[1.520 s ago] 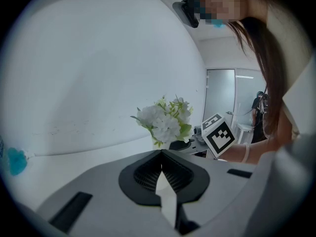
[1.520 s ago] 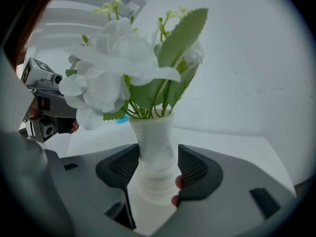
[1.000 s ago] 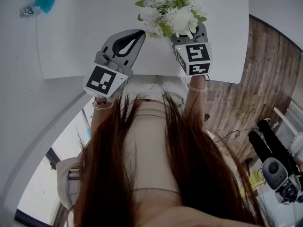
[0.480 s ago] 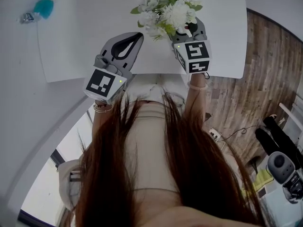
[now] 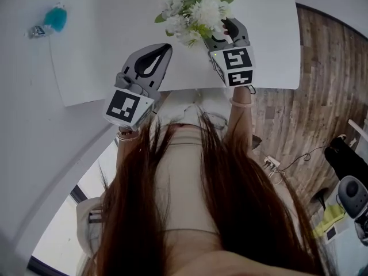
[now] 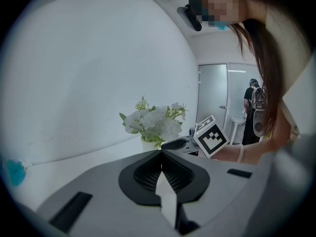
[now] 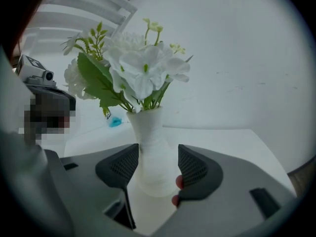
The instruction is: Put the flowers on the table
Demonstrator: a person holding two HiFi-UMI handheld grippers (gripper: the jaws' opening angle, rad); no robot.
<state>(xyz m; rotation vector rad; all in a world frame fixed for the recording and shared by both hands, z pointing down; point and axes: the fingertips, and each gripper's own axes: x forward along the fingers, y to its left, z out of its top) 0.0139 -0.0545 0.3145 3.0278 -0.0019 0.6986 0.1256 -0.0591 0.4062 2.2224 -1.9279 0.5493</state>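
Most of the way there, by the look of it: vase (image 7: 150,147) of flowers (image 7: 136,70) clamped at the waist between the right gripper (image 7: 153,168) fingers (image 7: 191,169), upright, low over the table (image 5: 115,39), though not clearly resting on it. Left gripper (image 6: 161,157) pressed together, empty, hovering alongside. Left to do: set down, release.

Looking down from the head view, the vase (image 7: 150,152) is lost under the flowers (image 5: 195,10), and the top of the bunch is cut off by the upper edge. The teal thing (image 5: 56,17) at the desk's (image 5: 103,56) far corner is too small to name. In the left gripper view the right claw (image 6: 174,143) covers most of the vase. I cannot tell whether its foot touches the desk.
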